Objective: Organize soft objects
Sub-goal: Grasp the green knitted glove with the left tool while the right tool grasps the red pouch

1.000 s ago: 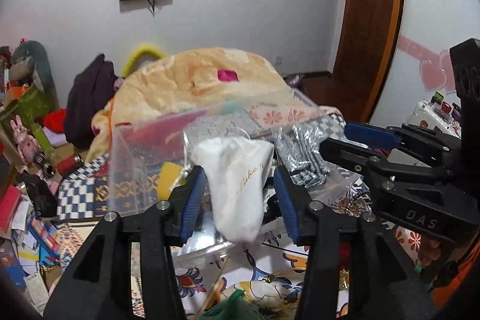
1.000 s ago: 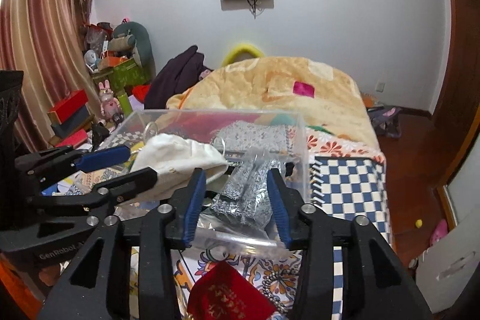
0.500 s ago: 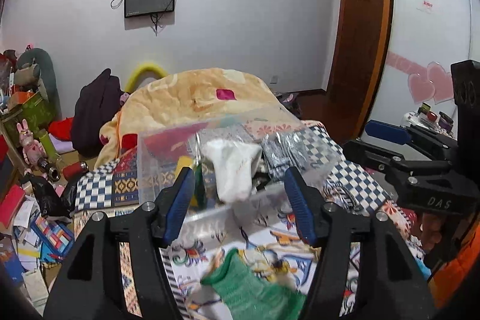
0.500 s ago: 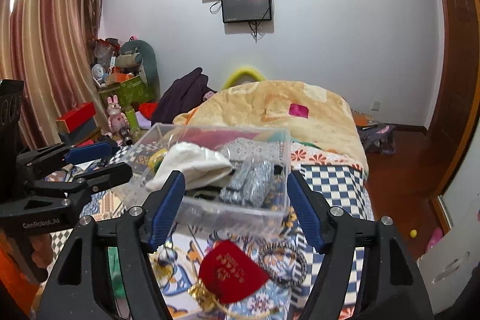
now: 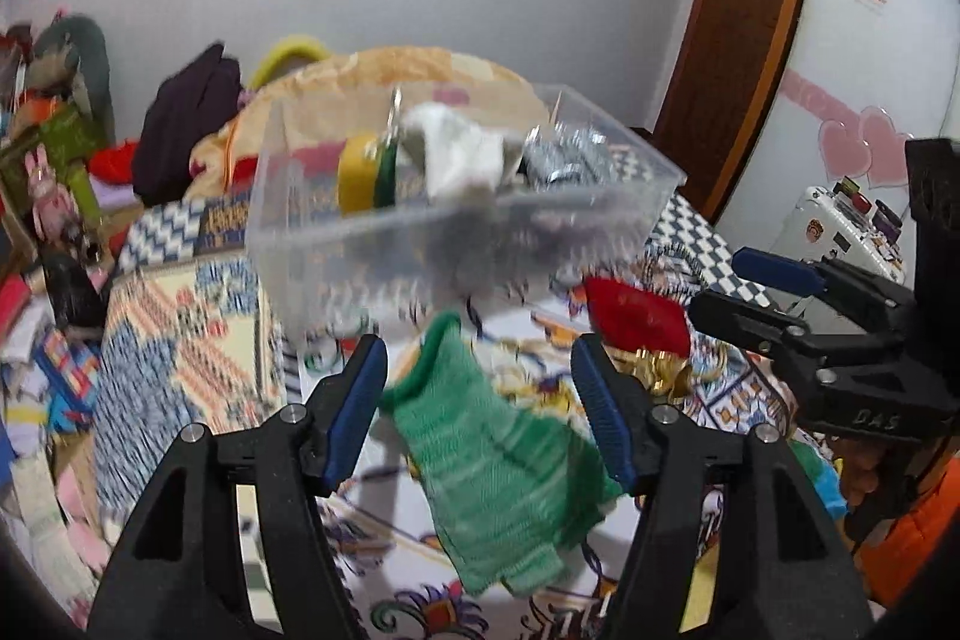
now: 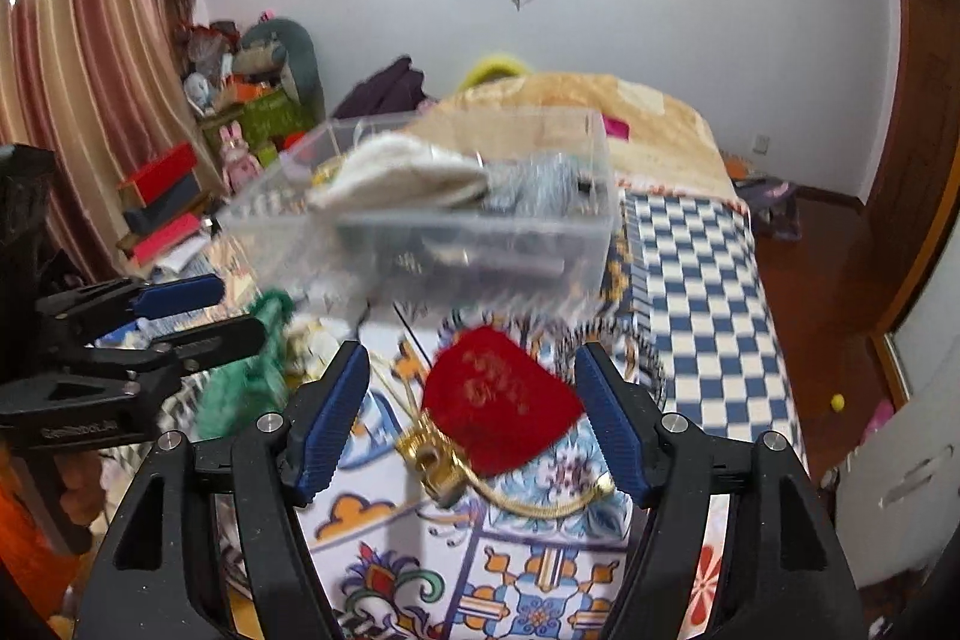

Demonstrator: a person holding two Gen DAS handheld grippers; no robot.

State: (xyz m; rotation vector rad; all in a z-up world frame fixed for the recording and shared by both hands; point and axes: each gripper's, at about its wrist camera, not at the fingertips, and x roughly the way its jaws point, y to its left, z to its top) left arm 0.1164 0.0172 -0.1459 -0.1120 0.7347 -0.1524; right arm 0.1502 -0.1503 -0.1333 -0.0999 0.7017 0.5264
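Note:
A clear plastic bin (image 5: 456, 232) sits on the patterned bedspread and holds a white cloth pouch (image 5: 462, 154), a silvery bag (image 5: 564, 154) and a yellow and green item (image 5: 366, 172). The bin also shows in the right wrist view (image 6: 480, 244). My left gripper (image 5: 480, 412) is open and empty, its fingers either side of a green knitted cloth (image 5: 498, 472) lying in front of the bin. My right gripper (image 6: 471, 412) is open and empty, its fingers either side of a red velvet pouch (image 6: 501, 400) with a gold cord.
A beaded bracelet (image 6: 612, 346) lies right of the red pouch. A peach blanket (image 6: 648, 118) is heaped behind the bin. Boxes and toys (image 6: 240, 130) clutter the left wall. A wooden door (image 5: 744, 28) stands at the right.
Both grippers have let go of the white pouch and the silvery bag in the bin, opened wide and pulled back and down over the green cloth and the red pouch.

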